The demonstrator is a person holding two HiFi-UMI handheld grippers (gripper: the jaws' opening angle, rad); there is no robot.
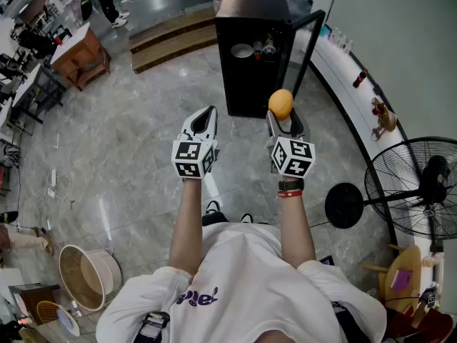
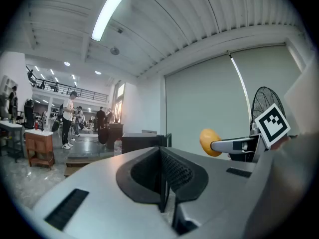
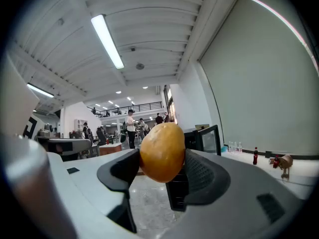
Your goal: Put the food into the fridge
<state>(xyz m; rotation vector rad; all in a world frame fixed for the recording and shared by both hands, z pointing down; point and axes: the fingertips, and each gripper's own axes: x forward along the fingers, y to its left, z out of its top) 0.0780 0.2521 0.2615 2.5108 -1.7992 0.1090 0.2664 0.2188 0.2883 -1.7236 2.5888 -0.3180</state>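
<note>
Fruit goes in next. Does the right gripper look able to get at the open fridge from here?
Probably yes: the fridge stands ahead, door swung open, bare floor between; the right gripper, shut on the fruit, must move closer.

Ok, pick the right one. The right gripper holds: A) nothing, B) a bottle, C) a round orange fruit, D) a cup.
C: in its own view the right gripper is shut on the fruit, with a pad against each side.
</note>
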